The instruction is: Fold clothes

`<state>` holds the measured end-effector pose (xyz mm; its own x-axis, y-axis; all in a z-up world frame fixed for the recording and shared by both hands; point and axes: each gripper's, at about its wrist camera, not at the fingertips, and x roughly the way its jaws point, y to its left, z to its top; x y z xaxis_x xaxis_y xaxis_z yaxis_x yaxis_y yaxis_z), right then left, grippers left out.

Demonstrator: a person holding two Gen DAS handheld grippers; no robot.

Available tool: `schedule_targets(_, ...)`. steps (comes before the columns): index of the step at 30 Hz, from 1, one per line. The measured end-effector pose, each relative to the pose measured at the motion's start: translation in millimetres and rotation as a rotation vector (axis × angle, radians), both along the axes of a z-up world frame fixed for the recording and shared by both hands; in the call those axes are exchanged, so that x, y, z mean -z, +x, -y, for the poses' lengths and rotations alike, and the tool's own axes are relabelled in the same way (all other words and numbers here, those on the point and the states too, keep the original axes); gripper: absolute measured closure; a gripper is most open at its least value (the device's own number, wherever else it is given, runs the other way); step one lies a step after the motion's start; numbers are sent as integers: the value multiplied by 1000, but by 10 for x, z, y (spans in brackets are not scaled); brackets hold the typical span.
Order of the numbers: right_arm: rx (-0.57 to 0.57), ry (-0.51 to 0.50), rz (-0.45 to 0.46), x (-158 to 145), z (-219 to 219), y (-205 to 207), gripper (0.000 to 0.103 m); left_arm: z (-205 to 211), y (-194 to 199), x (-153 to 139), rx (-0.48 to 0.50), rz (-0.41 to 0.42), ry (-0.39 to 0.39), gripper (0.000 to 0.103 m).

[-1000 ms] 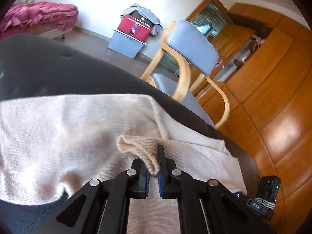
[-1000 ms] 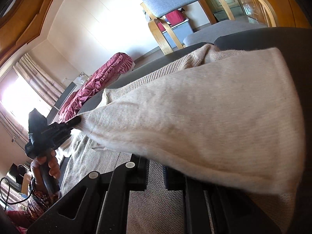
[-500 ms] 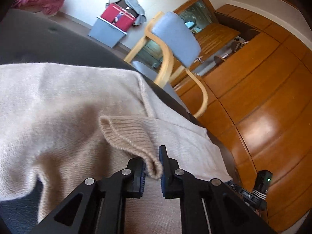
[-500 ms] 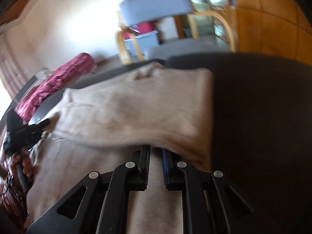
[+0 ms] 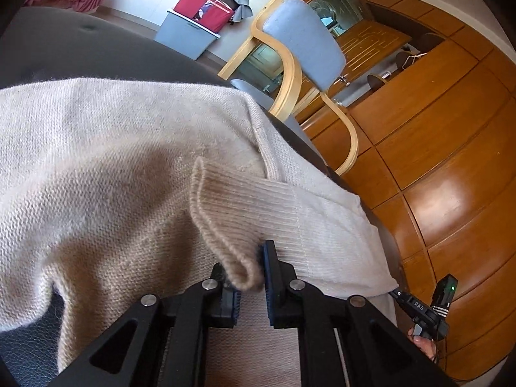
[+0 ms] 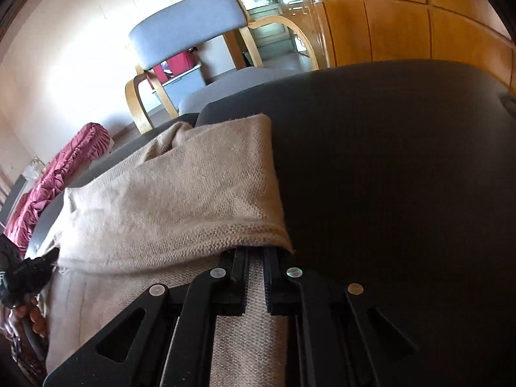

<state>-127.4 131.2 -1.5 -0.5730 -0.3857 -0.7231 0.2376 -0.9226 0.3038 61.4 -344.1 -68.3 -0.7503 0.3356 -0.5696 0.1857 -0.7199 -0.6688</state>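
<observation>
- Dark couch point(image 6: 403, 177) fills right and centre of the right wrist view; top left band in the left wrist view.
- Beige sweater point(image 5: 96, 167) lies spread on it, centre-left in both views, one side folded over.
- Chair point(image 5: 306, 48), blue pads and wood frame, upper centre, behind the couch.
- Red bag point(image 5: 204, 8) on a grey box, top centre.
- Left gripper point(image 5: 250, 277) bottom centre, jaws narrow, clamped on the ribbed cuff point(image 5: 232, 225).
- Right gripper point(image 6: 256, 267) bottom centre, jaws nearly together, tips tucked under the sweater's folded edge; whether cloth is pinched, can't tell.
</observation>
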Motion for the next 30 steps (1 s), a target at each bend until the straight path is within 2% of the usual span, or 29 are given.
schedule_targets(8, -23, -16, 44, -47, -185, 89, 97, 25, -38, 7, 2, 7, 4, 94)
schedule_targets(10, -9, -48, 49, -95, -277, 187, 93, 48, -35, 19, 5, 6, 4, 94)
schedule_targets(13, 29, -84, -1, -261, -406, 294, 93, 50, -32, 13, 4, 7, 2, 94)
schedule_targets(15, 42, -122, -69, -419, -423, 311, 93, 55, -33, 18, 5, 7, 1, 94)
schedule_targets(17, -1, -137, -124, -526, -284, 241, 93, 55, -35, 19, 4, 6, 0, 94)
schedule_targets(23, -158, 11, -80, -323, 523, -287, 93, 54, -46, 7, 5, 11, -15, 94)
schedule_targets(27, -151, 87, -50, -162, 606, -624, 93, 30, -60, -2, 2, 15, -19, 94)
schedule_targets(30, -71, 162, -48, -50, 466, -768, 93, 20, -72, -2, 0, 19, -20, 94)
